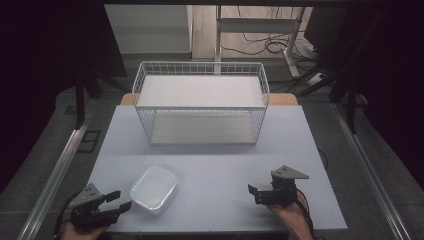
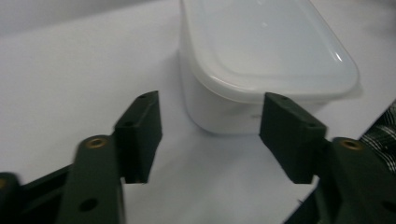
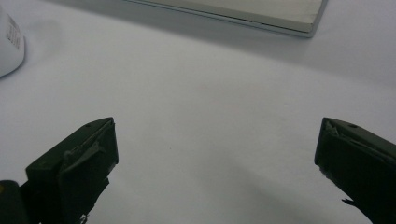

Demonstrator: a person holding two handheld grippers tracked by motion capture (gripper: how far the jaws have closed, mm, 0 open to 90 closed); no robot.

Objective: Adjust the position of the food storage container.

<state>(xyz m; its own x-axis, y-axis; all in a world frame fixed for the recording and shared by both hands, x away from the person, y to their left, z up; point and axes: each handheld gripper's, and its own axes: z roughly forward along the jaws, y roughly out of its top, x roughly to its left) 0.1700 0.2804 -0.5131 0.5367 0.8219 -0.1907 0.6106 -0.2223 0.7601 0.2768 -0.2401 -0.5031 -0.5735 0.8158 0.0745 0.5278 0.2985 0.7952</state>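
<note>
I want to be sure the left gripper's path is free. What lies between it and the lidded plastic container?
Nothing: in the left gripper view, bare white tabletop separates the left gripper from the container.

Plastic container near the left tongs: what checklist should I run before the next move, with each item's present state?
1. Lid sits flat on the plastic container: ok.
2. Left tongs lined up with the container's near corner: ok.
3. Left tongs gripping the container: not ok, jaws apart, one pad at the rim, nothing clamped.
4. Right tongs away from the container, open over the table: ok.
5. Wire basket upright, apart from the container: ok.
6. Container contents: cannot tell.
</note>
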